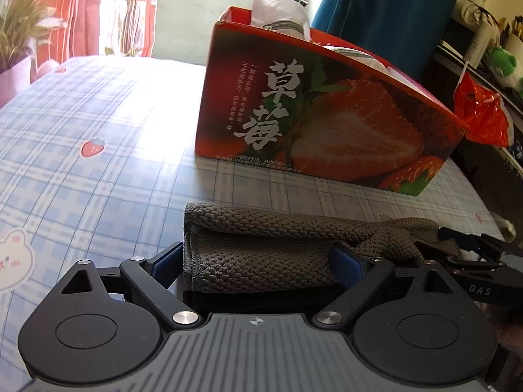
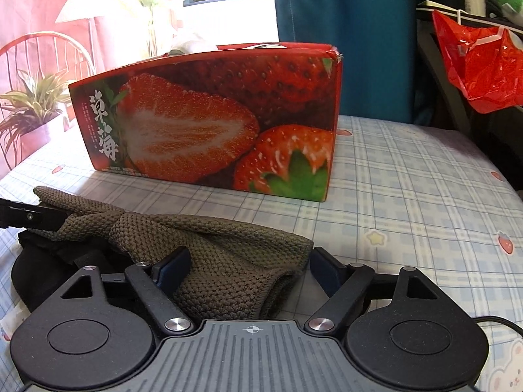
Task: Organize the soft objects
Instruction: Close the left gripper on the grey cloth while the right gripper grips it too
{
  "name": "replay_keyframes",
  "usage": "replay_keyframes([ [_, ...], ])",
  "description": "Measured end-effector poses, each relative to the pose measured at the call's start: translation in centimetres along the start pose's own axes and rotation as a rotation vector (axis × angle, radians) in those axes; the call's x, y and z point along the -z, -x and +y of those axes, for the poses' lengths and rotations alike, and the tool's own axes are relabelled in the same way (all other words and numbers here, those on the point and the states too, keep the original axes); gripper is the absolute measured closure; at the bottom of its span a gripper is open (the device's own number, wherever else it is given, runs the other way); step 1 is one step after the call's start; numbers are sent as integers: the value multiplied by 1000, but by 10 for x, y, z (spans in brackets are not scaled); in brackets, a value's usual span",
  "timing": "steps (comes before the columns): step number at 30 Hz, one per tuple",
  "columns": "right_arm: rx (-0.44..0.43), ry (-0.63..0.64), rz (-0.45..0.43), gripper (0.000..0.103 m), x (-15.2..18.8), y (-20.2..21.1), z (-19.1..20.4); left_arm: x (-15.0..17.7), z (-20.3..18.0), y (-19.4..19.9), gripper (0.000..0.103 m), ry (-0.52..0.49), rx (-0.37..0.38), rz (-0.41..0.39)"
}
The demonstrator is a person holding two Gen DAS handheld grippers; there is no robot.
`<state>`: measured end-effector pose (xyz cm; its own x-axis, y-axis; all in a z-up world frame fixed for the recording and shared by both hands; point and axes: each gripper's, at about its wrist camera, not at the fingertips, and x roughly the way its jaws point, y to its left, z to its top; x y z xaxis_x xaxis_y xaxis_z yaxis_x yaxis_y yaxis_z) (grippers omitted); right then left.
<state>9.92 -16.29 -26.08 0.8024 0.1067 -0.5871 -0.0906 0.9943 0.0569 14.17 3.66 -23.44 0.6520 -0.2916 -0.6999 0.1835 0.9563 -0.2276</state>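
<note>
Knitted cloth (image 1: 261,254), olive-grey and folded over on itself, lies on the checked bedsheet (image 1: 98,170) directly between the fingers of both grippers. The left gripper (image 1: 258,259) has its blue pads set against the two sides of the folded end, so it is closed on that end of the cloth. The right gripper (image 2: 248,269) stands with jaws parted: the near pad touches the fabric, while a clear gap shows between the far pad and the rolled edge, so no grip is made there. A twisted ridge of cloth (image 2: 137,225) runs between the two tools, and each gripper's linkage shows at the edge of the other's view. Beyond the cloth, ahead of both grippers and apart from it, a red strawberry box (image 2: 209,124) stands upright on the sheet with white items (image 1: 278,13) showing above its rim. Farther back hangs a red plastic bag (image 2: 483,65), right of the box.
</note>
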Motion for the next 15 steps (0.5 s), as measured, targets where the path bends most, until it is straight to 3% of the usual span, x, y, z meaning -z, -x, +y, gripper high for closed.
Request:
replay_keyframes([
  [12,-4,4,4,21,0,0,2,1,5,7,14,77,21,21],
  [15,-8,2,4,20,1,0,2,2,4,6,25,60,7,15],
])
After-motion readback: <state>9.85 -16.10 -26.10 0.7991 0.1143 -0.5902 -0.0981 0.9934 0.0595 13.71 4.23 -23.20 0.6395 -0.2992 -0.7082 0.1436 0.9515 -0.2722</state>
